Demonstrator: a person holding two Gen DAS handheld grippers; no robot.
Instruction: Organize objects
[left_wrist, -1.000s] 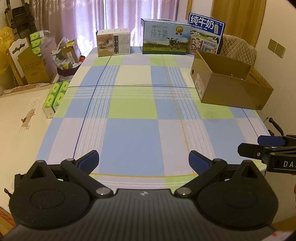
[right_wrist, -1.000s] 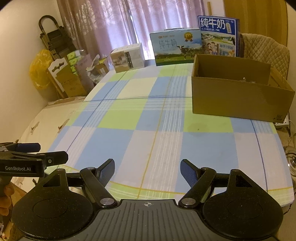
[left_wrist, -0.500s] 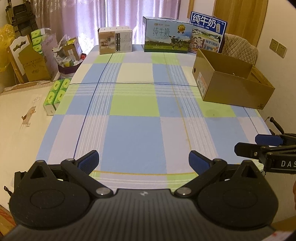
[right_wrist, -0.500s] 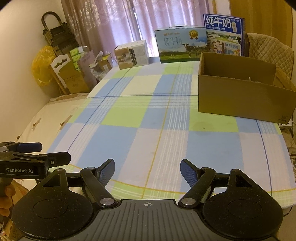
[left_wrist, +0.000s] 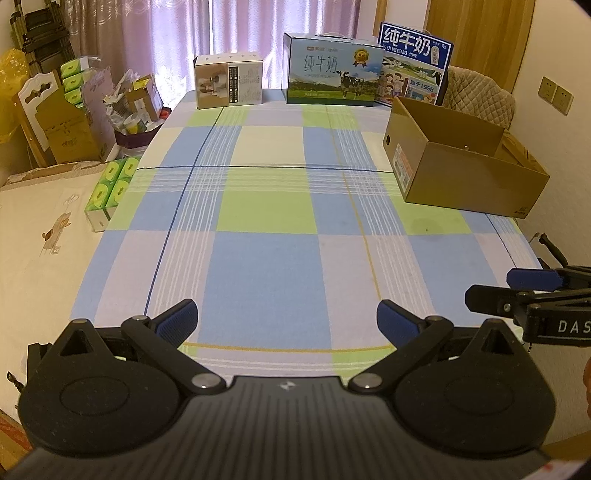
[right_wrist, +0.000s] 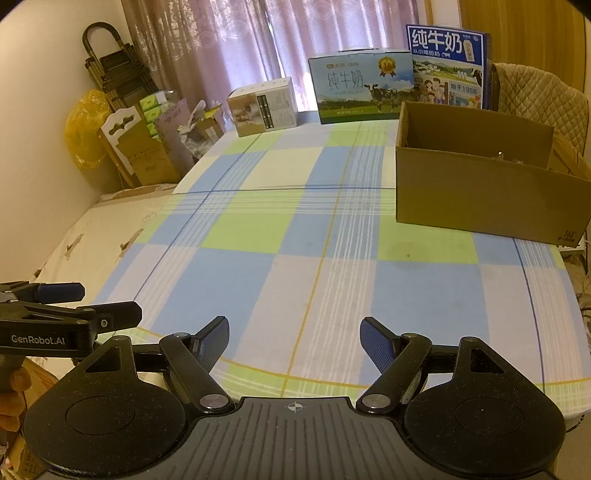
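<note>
Both grippers are easing back and tilting up compared with a second ago, so the far boxes are sitting lower in my views. I am holding the left gripper (left_wrist: 286, 319) over the near edge of the checked tablecloth (left_wrist: 266, 236), jaws spread wide with nothing between them. I am keeping the right gripper (right_wrist: 293, 341) beside it at 3 o'clock, equally wide and empty. At 1 o'clock the open cardboard box (left_wrist: 461, 173) is standing on the cloth, contents too small to tell. At 12 o'clock two milk cartons (left_wrist: 332, 70) and a white product box (left_wrist: 229, 81) are lining the far edge.
</note>
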